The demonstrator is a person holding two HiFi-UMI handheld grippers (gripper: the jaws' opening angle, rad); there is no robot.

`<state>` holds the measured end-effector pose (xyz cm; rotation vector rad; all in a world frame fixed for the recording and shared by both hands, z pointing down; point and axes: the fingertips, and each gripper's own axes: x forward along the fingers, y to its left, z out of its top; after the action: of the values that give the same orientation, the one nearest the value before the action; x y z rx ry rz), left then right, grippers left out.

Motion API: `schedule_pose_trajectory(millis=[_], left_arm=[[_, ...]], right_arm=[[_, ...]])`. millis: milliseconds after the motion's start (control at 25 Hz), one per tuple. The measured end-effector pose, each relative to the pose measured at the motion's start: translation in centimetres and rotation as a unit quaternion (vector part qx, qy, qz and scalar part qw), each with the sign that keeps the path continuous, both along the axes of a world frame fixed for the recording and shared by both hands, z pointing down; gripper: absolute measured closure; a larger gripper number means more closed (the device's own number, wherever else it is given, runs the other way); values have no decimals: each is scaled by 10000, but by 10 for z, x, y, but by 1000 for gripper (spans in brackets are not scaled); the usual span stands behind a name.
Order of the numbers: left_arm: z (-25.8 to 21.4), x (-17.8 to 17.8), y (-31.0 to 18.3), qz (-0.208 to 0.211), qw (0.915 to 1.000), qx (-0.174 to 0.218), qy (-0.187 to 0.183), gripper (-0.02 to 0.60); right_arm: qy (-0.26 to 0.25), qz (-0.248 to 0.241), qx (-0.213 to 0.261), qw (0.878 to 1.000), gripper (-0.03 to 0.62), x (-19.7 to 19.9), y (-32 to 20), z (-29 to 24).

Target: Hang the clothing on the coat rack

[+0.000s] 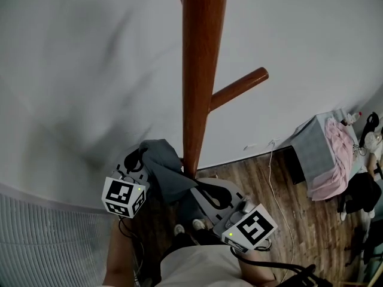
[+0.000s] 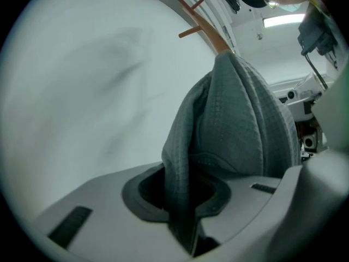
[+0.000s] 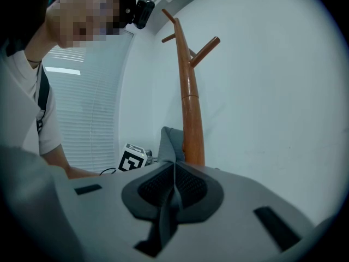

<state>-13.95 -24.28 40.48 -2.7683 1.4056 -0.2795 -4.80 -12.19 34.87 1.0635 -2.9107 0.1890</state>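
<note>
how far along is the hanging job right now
Done: the grey waffle-textured garment is picked up, pinched in the left hand-held gripper and right hand-held gripper. In hand: it sits low beside the pole of the brown wooden coat rack. Left: raising it onto an angled peg.

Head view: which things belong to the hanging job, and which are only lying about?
Belonging to the job: grey clothing, coat rack, left gripper and right gripper, both holding the clothing.
Only lying about: pink cloth on the grey box, white cable on the floor.
</note>
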Motion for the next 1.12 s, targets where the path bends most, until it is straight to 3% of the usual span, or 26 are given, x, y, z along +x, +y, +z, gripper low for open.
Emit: schedule_pose_trajectory(millis=[320, 520, 720, 880, 1120], left_arm=[[2, 5, 10, 298, 9993, -44, 231, 471], [3, 2, 16, 279, 9996, 34, 83, 449], [3, -4, 23, 267, 9988, 0, 399, 414], [1, -17, 26, -18, 9996, 270, -20, 363], [6, -27, 45, 221, 9989, 133, -380, 337]], right_arm=[[85, 38, 10, 10000, 571, 4, -1, -1], [171, 30, 51, 9998, 571, 4, 0, -1], [161, 12, 17, 9999, 569, 5, 2, 1], [265, -80, 74, 9996, 569, 3, 4, 4], [374, -259, -119, 9989, 569, -4, 9, 11]])
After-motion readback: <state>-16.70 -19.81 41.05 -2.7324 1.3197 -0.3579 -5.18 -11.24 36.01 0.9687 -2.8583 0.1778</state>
